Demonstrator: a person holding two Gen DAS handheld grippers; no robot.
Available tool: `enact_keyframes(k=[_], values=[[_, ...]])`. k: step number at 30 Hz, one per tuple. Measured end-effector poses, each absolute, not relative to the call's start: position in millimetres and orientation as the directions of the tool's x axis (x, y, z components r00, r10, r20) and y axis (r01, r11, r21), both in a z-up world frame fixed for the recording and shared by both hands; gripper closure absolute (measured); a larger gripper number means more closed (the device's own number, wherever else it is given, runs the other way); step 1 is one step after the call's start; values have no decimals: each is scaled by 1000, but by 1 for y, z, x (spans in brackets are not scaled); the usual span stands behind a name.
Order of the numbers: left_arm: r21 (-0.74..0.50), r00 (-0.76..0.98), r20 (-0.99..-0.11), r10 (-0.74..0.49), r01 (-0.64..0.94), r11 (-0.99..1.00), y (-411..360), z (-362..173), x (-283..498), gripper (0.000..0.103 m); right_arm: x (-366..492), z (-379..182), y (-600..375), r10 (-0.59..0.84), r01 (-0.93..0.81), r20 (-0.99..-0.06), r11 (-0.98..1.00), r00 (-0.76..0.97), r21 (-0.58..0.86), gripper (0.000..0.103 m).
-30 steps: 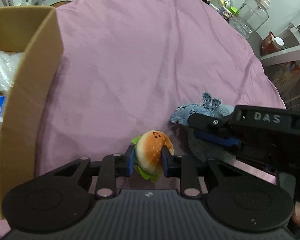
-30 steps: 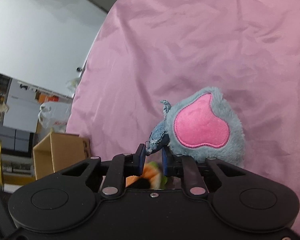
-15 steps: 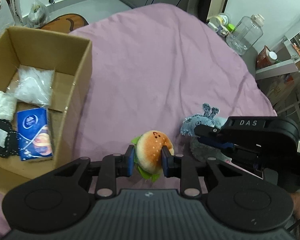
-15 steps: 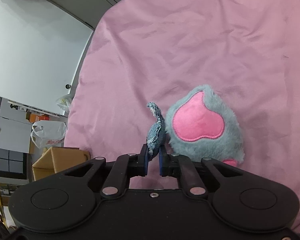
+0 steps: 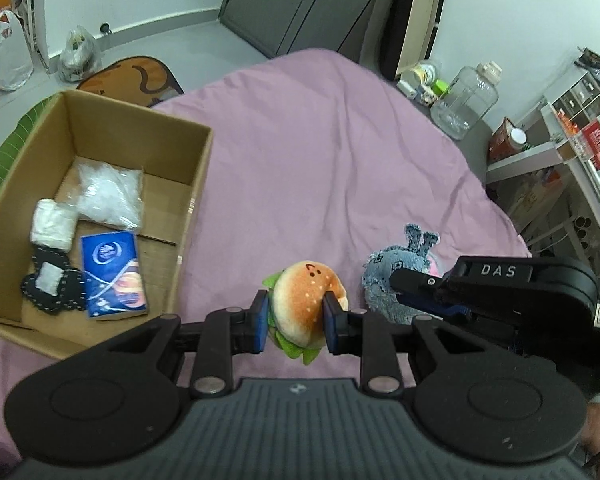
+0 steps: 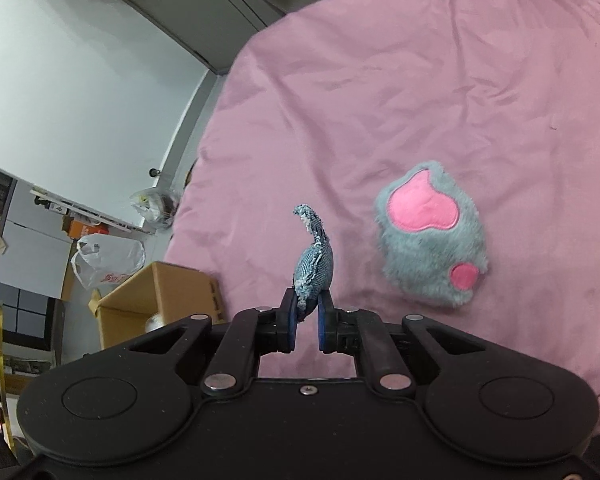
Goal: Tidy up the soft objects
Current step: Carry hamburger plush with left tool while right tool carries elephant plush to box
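My left gripper (image 5: 296, 322) is shut on a small plush hamburger (image 5: 306, 304) and holds it above the pink bed cover (image 5: 320, 152). My right gripper (image 6: 305, 322) is shut on a blue denim soft toy (image 6: 314, 266), lifted off the bed; the toy (image 5: 396, 272) and the right gripper also show in the left wrist view. A grey fluffy paw plush with pink pads (image 6: 430, 236) lies on the cover to the right of the denim toy. An open cardboard box (image 5: 172, 216) stands at the left.
The box holds a white plastic bag (image 5: 108, 194), a white roll (image 5: 52, 224), a blue tissue pack (image 5: 114, 274) and a black patch (image 5: 50, 288). A clear jar (image 5: 468, 100) and shelves (image 5: 572, 168) stand beyond the bed's far right edge. Bags lie on the floor at left.
Both grippers have risen, so the bed and box look farther away. The right gripper closed on the denim toy and lifted it off the bed beside the paw plush.
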State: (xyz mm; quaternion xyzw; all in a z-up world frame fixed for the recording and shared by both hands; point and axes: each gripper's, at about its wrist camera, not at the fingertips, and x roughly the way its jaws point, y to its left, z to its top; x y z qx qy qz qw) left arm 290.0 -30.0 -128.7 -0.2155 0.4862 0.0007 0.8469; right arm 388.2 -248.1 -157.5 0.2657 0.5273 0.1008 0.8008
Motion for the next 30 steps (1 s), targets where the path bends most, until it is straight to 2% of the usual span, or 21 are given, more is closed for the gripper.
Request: enact_keyframes(k=[30], values=[[-340, 646, -754, -121, -226, 913, 45, -63, 221, 77, 306, -70, -182, 469, -101, -723, 866, 507, 490, 93]])
